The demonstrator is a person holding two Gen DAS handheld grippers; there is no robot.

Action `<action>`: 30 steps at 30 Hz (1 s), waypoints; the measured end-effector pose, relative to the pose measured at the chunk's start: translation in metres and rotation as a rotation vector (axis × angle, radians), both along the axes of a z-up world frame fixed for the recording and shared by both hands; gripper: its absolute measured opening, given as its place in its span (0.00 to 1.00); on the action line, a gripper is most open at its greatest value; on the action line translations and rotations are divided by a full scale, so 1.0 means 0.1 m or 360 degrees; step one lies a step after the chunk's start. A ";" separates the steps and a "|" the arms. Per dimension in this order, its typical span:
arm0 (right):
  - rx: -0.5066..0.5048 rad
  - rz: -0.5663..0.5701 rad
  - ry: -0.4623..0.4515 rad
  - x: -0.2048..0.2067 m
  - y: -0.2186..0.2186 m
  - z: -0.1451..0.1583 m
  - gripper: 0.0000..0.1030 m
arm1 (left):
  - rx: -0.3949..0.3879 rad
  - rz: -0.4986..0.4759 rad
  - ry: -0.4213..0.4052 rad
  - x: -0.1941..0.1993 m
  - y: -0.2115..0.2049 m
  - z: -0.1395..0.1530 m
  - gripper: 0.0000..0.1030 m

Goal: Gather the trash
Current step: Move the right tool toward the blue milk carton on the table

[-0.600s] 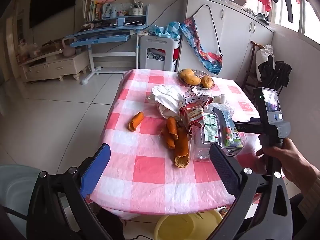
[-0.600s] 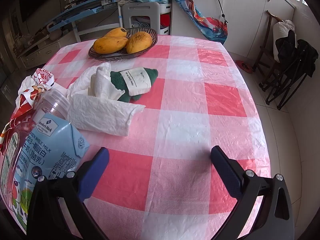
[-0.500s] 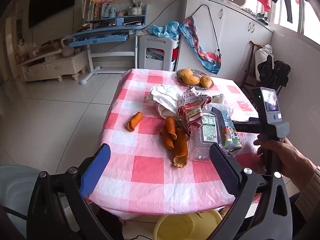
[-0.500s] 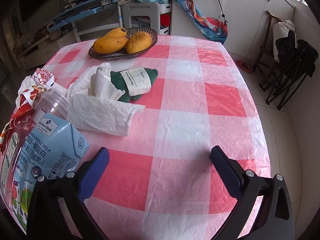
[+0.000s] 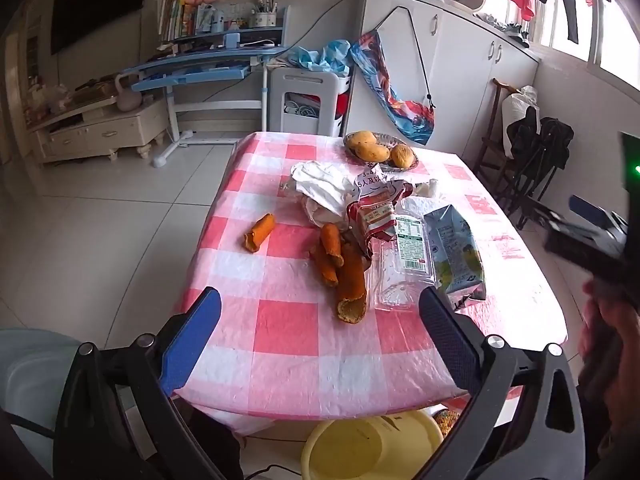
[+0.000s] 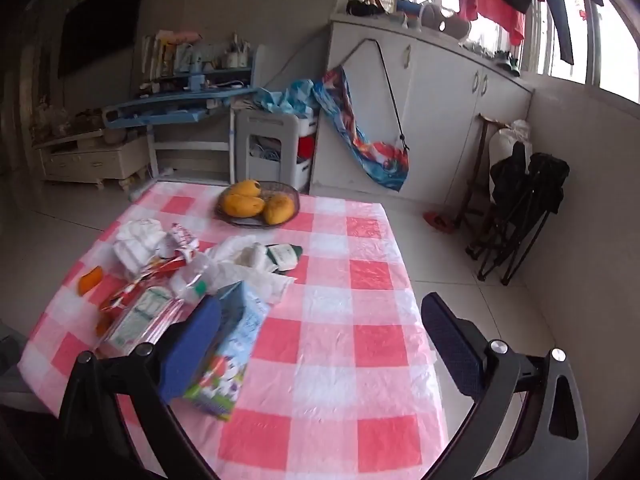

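Trash lies on the red-checked table [image 5: 288, 328]: orange peels [image 5: 344, 272], one loose peel [image 5: 259, 233], a clear plastic container [image 5: 404, 268], a blue milk carton [image 5: 456, 256], a red snack wrapper [image 5: 376, 208] and white tissues [image 5: 324, 184]. My left gripper [image 5: 320, 340] is open and empty above the near table edge. My right gripper [image 6: 320, 344] is open and empty above the table, its left finger just over the milk carton [image 6: 236, 344]. The container [image 6: 140, 316], tissues [image 6: 248, 264] and a green-white packet [image 6: 284, 256] lie beyond it.
A basket of mangoes [image 5: 380, 150] stands at the far end, also seen in the right wrist view [image 6: 258, 204]. A yellow bin [image 5: 372, 444] sits under the near table edge. A grey bin [image 5: 28, 368] is at the lower left. A folded black chair [image 6: 524, 208] stands right.
My right gripper has risen and pulled back from the table, so the view now takes in the room. My left gripper has drawn back a little. Both stay open.
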State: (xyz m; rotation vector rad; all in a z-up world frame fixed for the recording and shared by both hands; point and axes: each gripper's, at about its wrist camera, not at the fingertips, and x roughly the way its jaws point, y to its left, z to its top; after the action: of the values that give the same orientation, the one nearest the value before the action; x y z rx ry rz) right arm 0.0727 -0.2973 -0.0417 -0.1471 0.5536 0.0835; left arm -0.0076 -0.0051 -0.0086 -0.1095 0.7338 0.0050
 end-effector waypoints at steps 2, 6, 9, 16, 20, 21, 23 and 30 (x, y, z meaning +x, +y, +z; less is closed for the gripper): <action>-0.0039 0.0058 -0.0048 -0.26 0.12 0.00 0.94 | 0.0002 0.0008 -0.0022 -0.04 0.01 0.00 0.93; -0.0116 0.0151 -0.0086 -0.51 0.35 -0.06 0.94 | 0.0006 0.0041 -0.0023 -0.12 0.06 -0.03 0.93; -0.0152 0.0192 -0.0103 -0.56 0.46 -0.02 0.94 | -0.0002 0.0066 -0.0034 -0.16 0.09 -0.05 0.93; -0.0111 0.0225 -0.0104 -0.57 0.48 -0.15 0.94 | 0.0021 0.0118 -0.0071 -0.18 0.11 -0.04 0.93; -0.0080 0.0230 -0.0088 -0.55 0.45 -0.15 0.94 | 0.0030 0.0132 -0.0060 -0.15 0.11 -0.06 0.93; -0.0073 0.0232 -0.0090 -0.55 0.44 -0.15 0.94 | 0.0038 0.0133 -0.0059 -0.14 0.10 -0.06 0.93; -0.0062 0.0236 -0.0090 -0.56 0.42 -0.14 0.94 | 0.0051 0.0135 -0.0057 -0.14 0.09 -0.07 0.93; -0.0033 0.0234 -0.0086 -0.56 0.38 -0.10 0.94 | 0.0066 0.0147 -0.0048 -0.12 0.08 -0.08 0.93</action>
State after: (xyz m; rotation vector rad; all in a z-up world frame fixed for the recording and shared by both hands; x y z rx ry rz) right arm 0.0166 -0.2596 -0.0517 -0.2094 0.4897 0.2161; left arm -0.0195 0.0027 -0.0167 -0.1035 0.6974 0.1064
